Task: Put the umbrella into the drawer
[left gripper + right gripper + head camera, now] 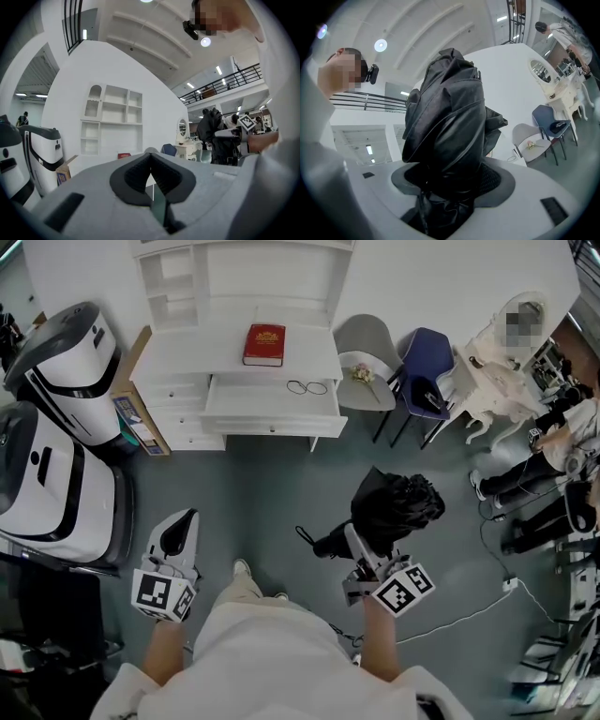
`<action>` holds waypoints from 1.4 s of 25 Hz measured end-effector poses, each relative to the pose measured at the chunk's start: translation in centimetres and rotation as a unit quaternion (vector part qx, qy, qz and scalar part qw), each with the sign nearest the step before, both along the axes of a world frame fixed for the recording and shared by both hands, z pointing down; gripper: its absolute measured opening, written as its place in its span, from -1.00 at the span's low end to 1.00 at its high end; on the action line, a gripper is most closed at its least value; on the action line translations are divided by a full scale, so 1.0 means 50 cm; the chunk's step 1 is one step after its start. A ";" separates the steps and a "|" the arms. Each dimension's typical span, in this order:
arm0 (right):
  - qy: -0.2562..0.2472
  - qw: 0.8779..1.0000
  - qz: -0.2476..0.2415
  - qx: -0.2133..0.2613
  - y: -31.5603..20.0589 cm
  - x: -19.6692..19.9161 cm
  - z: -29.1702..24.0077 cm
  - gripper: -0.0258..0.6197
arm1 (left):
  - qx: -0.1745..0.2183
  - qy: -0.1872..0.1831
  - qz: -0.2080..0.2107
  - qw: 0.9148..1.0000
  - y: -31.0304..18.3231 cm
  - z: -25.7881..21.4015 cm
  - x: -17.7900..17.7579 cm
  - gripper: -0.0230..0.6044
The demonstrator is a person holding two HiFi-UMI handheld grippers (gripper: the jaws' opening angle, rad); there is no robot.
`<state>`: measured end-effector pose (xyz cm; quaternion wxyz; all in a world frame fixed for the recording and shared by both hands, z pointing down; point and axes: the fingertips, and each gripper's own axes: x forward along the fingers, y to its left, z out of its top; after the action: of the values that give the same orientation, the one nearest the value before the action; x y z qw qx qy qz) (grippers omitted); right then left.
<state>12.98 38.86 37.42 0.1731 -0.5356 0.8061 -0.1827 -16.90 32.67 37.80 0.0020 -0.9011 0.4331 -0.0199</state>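
Note:
A folded black umbrella (396,505) hangs above the grey floor, and my right gripper (358,545) is shut on its lower part near the handle. In the right gripper view the umbrella's (449,136) bunched fabric fills the space between the jaws. The white desk (192,357) stands ahead with its wide drawer (272,416) pulled out; a pair of glasses (307,387) lies in it. My left gripper (178,529) is low on the left, shut and empty, with its jaws (150,161) meeting at the tip. From there the umbrella (213,133) shows far to the right.
A red book (264,343) lies on the desk top. A grey chair (367,357) and a blue chair (427,371) stand right of the desk, then a white vanity table (497,371). White machines (52,474) and a cardboard box (141,423) line the left. A cable (469,613) crosses the floor.

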 end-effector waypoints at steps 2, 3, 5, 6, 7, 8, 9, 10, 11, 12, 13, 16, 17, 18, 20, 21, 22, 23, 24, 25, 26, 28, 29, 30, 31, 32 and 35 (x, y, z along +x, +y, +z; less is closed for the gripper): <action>-0.008 1.000 -0.006 -0.007 -0.025 -0.009 0.014 -0.06 | -0.017 -0.001 -0.007 1.000 -0.019 0.028 -0.013 -0.88; -0.012 1.000 -0.009 -0.011 -0.040 -0.014 0.022 -0.06 | -0.026 0.000 -0.010 1.000 -0.030 0.042 -0.016 -0.88; -0.015 1.000 -0.011 -0.023 -0.074 -0.019 0.039 -0.06 | -0.040 0.000 -0.002 0.999 -0.063 0.067 -0.006 -0.88; -0.013 0.999 -0.010 -0.030 -0.093 -0.019 0.047 -0.06 | -0.045 0.001 0.005 0.999 -0.085 0.078 0.007 -0.88; -0.010 0.999 -0.008 -0.037 -0.113 -0.017 0.056 -0.06 | -0.050 0.002 0.013 0.999 -0.109 0.085 0.021 -0.88; -0.003 0.999 -0.007 -0.045 -0.135 -0.013 0.064 -0.06 | -0.051 0.004 0.018 0.998 -0.136 0.088 0.035 -0.88; 0.003 0.999 -0.005 -0.053 -0.161 -0.009 0.072 -0.06 | -0.050 0.004 0.023 0.998 -0.166 0.087 0.048 -0.88; 0.008 0.998 -0.005 -0.060 -0.191 -0.006 0.078 -0.06 | -0.046 0.003 0.026 0.999 -0.200 0.083 0.056 -0.88; 0.008 0.998 -0.004 -0.064 -0.226 -0.004 0.081 -0.06 | -0.042 0.001 0.029 0.999 -0.238 0.079 0.062 -0.88; 0.005 0.998 -0.004 -0.067 -0.265 -0.003 0.083 -0.06 | -0.041 0.001 0.031 0.999 -0.280 0.076 0.063 -0.88; -0.001 0.998 -0.002 -0.069 -0.306 -0.003 0.081 -0.06 | -0.042 0.004 0.031 0.999 -0.322 0.075 0.063 -0.88; -0.008 0.998 -0.003 -0.069 -0.431 -0.009 0.061 -0.06 | -0.040 0.012 0.037 0.998 -0.448 0.060 0.059 -0.88; -0.003 0.998 -0.003 -0.067 -0.473 -0.013 0.051 -0.06 | -0.036 0.015 0.042 0.998 -0.489 0.053 0.059 -0.88; 0.003 0.998 -0.002 -0.065 -0.511 -0.016 0.041 -0.06 | -0.033 0.019 0.048 0.998 -0.527 0.046 0.060 -0.88; 0.012 0.998 0.002 -0.064 -0.574 -0.023 0.022 -0.06 | -0.029 0.027 0.059 0.997 -0.592 0.035 0.063 -0.88; 0.013 0.998 0.005 -0.064 -0.598 -0.028 0.016 -0.06 | -0.028 0.028 0.066 0.997 -0.621 0.032 0.063 -0.88; 0.012 0.998 0.007 -0.064 -0.619 -0.033 0.012 -0.06 | -0.027 0.028 0.071 0.997 -0.648 0.030 0.062 -0.88; 0.012 0.998 0.010 -0.067 -0.637 -0.036 0.012 -0.06 | -0.029 0.026 0.075 0.996 -0.674 0.030 0.062 -0.88; 0.013 0.997 0.012 -0.071 -0.653 -0.037 0.014 -0.06 | -0.031 0.026 0.078 0.996 -0.696 0.029 0.063 -0.88; 0.015 0.997 0.015 -0.076 -0.667 -0.035 0.018 -0.06 | -0.034 0.028 0.081 0.996 -0.715 0.031 0.067 -0.88; 0.017 0.996 0.019 -0.082 -0.679 -0.031 0.023 -0.06 | -0.037 0.031 0.085 0.995 -0.729 0.035 0.074 -0.88; 0.015 0.995 0.027 -0.090 -0.702 -0.020 0.031 -0.06 | -0.051 0.037 0.094 0.994 -0.754 0.051 0.092 -0.88; 0.012 0.995 0.031 -0.092 -0.714 -0.013 0.034 -0.06 | -0.059 0.039 0.099 0.993 -0.764 0.059 0.104 -0.88; 0.011 0.995 0.033 -0.095 -0.724 -0.005 0.037 -0.06 | -0.065 0.040 0.105 0.992 -0.774 0.065 0.118 -0.88; 0.012 0.995 0.034 -0.096 -0.735 0.004 0.039 -0.06 | -0.068 0.040 0.111 0.991 -0.783 0.069 0.134 -0.88; 0.016 0.994 0.035 -0.098 -0.746 0.015 0.042 -0.06 | -0.069 0.038 0.116 0.990 -0.793 0.070 0.151 -0.88; 0.030 0.994 0.030 -0.098 -0.785 0.048 0.050 -0.06 | -0.061 0.035 0.121 0.990 -0.833 0.060 0.194 -0.88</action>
<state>15.38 -0.42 39.90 0.1007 -0.5793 0.7727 -0.2392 -7.19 -9.00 40.80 -0.0656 -0.9456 0.3184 -0.0141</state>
